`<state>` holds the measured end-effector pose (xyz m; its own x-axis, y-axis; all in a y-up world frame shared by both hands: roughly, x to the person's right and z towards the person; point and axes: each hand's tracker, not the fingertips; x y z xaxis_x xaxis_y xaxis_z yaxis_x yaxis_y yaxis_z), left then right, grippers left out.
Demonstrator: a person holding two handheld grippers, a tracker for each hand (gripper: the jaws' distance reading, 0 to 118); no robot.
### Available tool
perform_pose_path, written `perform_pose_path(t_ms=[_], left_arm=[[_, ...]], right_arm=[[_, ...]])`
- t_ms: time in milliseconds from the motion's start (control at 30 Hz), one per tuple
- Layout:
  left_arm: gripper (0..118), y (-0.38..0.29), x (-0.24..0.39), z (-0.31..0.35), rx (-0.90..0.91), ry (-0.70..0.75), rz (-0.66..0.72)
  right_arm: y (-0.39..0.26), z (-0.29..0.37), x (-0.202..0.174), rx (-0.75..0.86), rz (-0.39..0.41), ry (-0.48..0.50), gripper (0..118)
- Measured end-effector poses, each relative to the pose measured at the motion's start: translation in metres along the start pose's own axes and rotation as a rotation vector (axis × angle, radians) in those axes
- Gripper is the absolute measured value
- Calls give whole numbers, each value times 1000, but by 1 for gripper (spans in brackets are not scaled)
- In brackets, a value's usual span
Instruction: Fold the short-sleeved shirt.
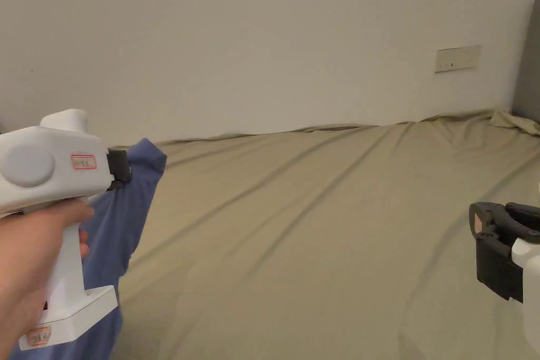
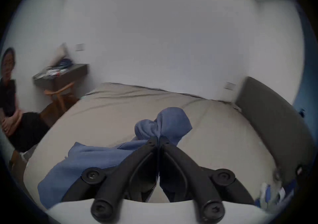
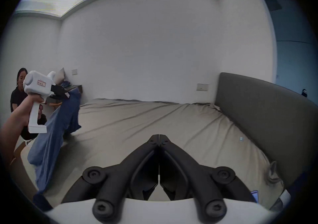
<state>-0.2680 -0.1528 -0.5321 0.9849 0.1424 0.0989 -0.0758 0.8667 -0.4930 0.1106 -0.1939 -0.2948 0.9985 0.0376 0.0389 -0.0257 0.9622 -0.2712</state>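
The left tongs are clenched on a bunched fold of the blue short-sleeved shirt, which hangs crumpled and limp above the left edge of the bed. The right tongs are pressed together, gripping nothing, over the bedsheet.

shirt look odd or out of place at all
Yes. The blue shirt is not laid flat for folding: it hangs bunched from the shut left gripper, lifted over the left edge of the bed. The right gripper is shut on nothing. The bed sheet is wrinkled.
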Motion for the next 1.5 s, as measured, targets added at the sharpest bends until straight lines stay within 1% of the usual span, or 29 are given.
perform_pose_path(t_ms=[200,233,333,400,467,533,567,600,700,733,833,867,900,933,967,1000,1033,1100,1133,1167,1233,1267,1300,1333,1367,1400,1433,1467,1500], left_arm=[[0,-27,168,-15,-74,-270,-189],[0,-36,197,-18,-86,-305,-207],[0,-76,267,-24,-168,-417,-245],[0,-109,308,-28,-232,-497,-252],[0,-149,344,-39,-277,-520,-311],[0,-193,374,-46,-312,-511,-417],[0,-218,386,-53,-356,-497,-446],[0,-241,400,-75,-418,-500,-450],[0,-307,414,-107,-601,-492,-454],[0,-330,418,-86,-628,-473,-483],[0,-370,414,-105,-669,-419,-552],[1,-382,416,-106,-669,-398,-540],[20,-386,413,-110,-666,-407,-538],[79,-387,408,-113,-657,-425,-529],[118,-383,406,-112,-667,-445,-502],[117,-368,398,-99,-647,-556,-412],[114,-349,383,-98,-611,-582,-338],[114,-302,349,-77,-561,-686,-228],[115,-267,350,-41,-483,-728,-202],[115,-237,326,-15,-394,-761,-186],[116,-194,274,35,-243,-763,-190],[116,-184,237,37,-165,-734,-221],[116,-175,211,57,-102,-678,-260],[116,-175,181,79,-25,-557,-292],[114,-180,154,92,14,-393,-308],[104,-185,133,101,21,-278,-320],[69,-195,109,111,12,-190,-325],[0,-208,88,121,-22,-143,-310],[0,-217,72,127,-47,-103,-288]], right_arm=[[-1,63,61,-3,-1,-194,2],[-3,77,75,-7,-11,-237,2],[-9,115,107,3,-52,-321,2],[-14,137,123,3,-51,-382,2],[-21,152,132,8,-43,-394,2],[-27,160,137,-2,-31,-401,2],[-31,162,139,-13,-25,-406,2],[-33,162,140,-21,-22,-409,2],[-42,158,142,-46,-16,-397,2],[-44,156,142,-54,-11,-388,2],[-49,149,138,-74,7,-363,2],[-50,146,137,-79,15,-355,2],[-51,144,135,-82,23,-348,2],[-50,140,132,-85,30,-339,2],[-50,138,130,-83,33,-333,2],[-49,138,128,-77,34,-326,2],[-49,137,125,-63,33,-310,2],[-45,137,120,-24,20,-269,2],[-42,137,117,-4,12,-250,2],[-41,137,114,28,3,-221,2],[-39,136,109,69,-18,-171,2],[-39,136,104,92,-35,-139,2],[-39,135,100,106,-49,-112,2],[-41,133,96,116,-64,-74,2],[-44,131,90,119,-74,-36,2],[-47,128,85,120,-78,-9,2],[-52,123,78,111,-77,16,2],[-57,118,70,99,-73,31,2],[-61,114,63,87,-67,47,2]])
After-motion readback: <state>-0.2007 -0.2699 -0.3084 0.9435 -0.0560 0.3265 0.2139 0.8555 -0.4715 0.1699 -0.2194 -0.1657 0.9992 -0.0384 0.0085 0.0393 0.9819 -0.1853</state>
